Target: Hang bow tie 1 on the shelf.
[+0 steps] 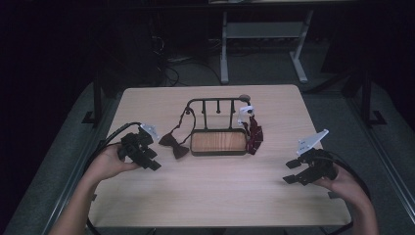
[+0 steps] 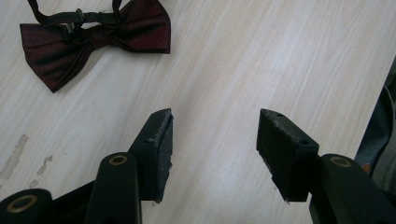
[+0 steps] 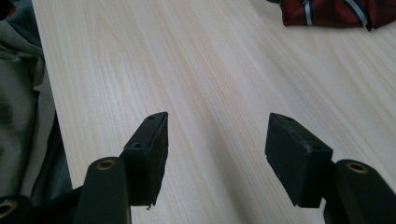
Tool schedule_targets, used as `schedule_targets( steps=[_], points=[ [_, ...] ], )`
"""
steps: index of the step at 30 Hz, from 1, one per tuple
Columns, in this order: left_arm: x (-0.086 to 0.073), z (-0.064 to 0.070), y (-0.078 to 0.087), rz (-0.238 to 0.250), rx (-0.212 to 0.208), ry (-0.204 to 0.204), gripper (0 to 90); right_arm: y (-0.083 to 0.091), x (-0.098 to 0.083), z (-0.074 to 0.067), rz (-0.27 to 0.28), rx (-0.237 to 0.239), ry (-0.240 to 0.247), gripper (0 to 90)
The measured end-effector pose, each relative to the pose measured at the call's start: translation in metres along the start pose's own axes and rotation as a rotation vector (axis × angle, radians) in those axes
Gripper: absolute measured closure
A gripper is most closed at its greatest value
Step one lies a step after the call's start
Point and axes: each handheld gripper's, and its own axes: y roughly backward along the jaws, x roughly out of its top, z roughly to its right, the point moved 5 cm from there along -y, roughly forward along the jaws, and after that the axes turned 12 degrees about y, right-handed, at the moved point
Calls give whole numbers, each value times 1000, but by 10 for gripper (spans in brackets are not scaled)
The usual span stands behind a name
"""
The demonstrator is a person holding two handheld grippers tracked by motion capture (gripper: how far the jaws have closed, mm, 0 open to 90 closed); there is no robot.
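**Both grippers empty, bow tie lying by the rack**

Here's the left gripper (image 1: pixel 152 161) low over the light wooden table (image 1: pixel 205 196), jaws spread wide with bare tabletop between them and nothing in the grip. Just beyond it lies the dark red bow tie (image 1: pixel 173 144), flat on the table with its strap running up to the black wire rack (image 1: pixel 215 105). From the left gripper view, that bow tie (image 2: pixel 93 39) sits up and to the left of the jaws, clear of both pads.

Over on the other side, the right gripper (image 1: pixel 292 172) rests near the table's right edge, jaws also parted, holding nothing. Well ahead of it, a red striped tie (image 3: pixel 331 11) lies bunched on the table; from the high view it hangs at the right end of the rack, beside the wooden tray (image 1: pixel 218 142).
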Motion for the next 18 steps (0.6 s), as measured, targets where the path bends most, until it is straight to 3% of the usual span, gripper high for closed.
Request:
schedule_targets(
  steps=[18],
  points=[
    [-15,5,-19,24,-1,11,426,-3,-5,2,-3,9,-15,389]
  ],
)
